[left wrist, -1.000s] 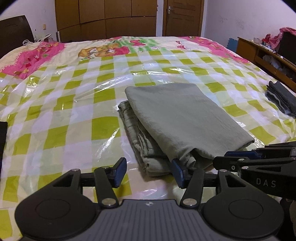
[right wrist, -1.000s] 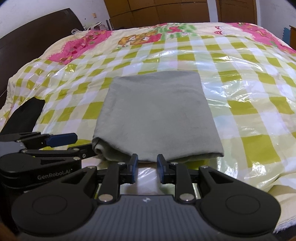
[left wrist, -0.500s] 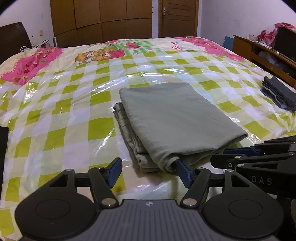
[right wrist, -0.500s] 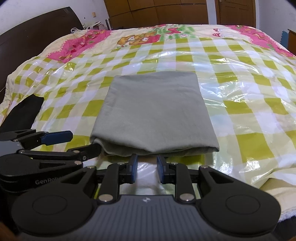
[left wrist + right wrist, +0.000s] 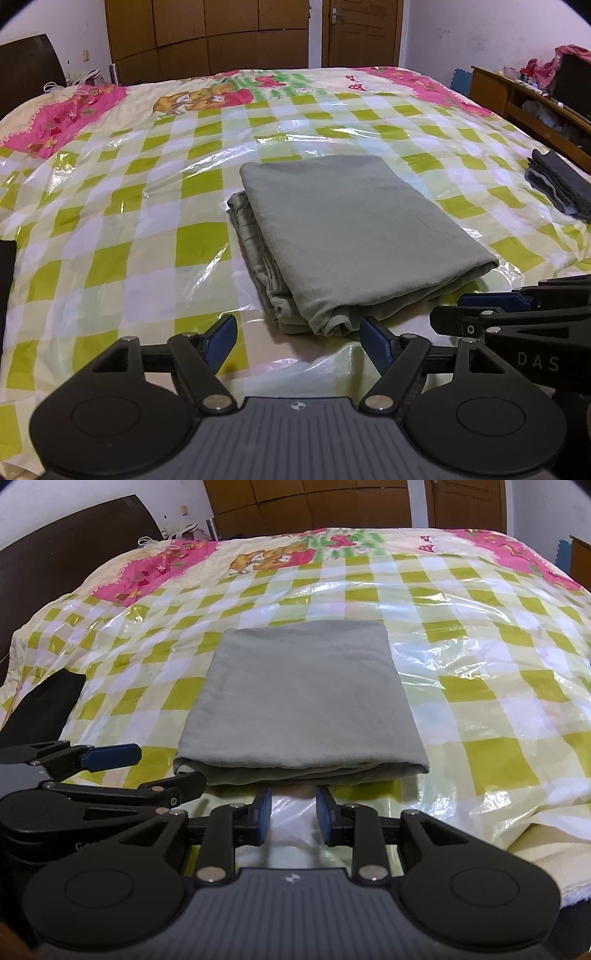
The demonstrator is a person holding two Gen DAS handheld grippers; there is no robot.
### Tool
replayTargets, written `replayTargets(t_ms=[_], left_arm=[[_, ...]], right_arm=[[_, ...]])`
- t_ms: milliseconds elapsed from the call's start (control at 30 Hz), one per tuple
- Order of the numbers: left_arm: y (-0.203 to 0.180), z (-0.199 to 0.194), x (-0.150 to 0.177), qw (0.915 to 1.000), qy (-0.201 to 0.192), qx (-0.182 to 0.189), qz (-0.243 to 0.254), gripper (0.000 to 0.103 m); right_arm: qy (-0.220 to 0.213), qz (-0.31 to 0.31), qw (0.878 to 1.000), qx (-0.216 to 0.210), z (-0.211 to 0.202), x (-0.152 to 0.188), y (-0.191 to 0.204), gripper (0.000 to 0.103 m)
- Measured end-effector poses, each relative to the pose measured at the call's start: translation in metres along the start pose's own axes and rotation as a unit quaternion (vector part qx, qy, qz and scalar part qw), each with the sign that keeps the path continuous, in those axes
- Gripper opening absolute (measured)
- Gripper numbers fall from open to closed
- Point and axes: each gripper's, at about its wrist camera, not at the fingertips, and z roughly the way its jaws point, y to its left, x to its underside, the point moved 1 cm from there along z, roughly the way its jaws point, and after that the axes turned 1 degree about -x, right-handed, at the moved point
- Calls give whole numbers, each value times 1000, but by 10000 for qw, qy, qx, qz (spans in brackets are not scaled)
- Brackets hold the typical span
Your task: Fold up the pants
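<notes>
The grey-green pants (image 5: 354,236) lie folded into a neat rectangle on the checked bed cover (image 5: 122,229); they also show in the right wrist view (image 5: 303,698). My left gripper (image 5: 299,341) is open and empty, just short of the pants' near left corner. My right gripper (image 5: 291,814) is open with a narrow gap and empty, just short of the near folded edge. Each gripper shows in the other's view, the right one (image 5: 517,314) and the left one (image 5: 110,768).
A clear plastic sheet (image 5: 461,672) covers the bed under the pants. A folded dark grey garment (image 5: 557,184) lies at the bed's right edge. A wooden shelf unit (image 5: 532,107) stands to the right. A dark headboard (image 5: 55,572) is at the left. Wardrobe and door stand behind.
Both grippers have drawn back from the pants' near edge. The left jaws have opened wider; the right jaws have opened slightly. The pants lie still.
</notes>
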Motion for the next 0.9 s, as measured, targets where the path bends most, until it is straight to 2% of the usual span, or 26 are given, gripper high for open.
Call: replayTargets(t_ms=[333, 667, 900], left_arm=[[0, 5, 1, 9998, 124, 122, -65, 86], [-2, 16, 2, 9996, 268, 93, -3, 86], [2, 40, -11, 9991, 401, 24, 108, 85]], right_arm=[[81, 48, 10000, -16, 3, 1, -2, 28], [216, 95, 9997, -41, 11, 3, -5, 28], [309, -42, 9995, 51, 28, -10, -7, 28]])
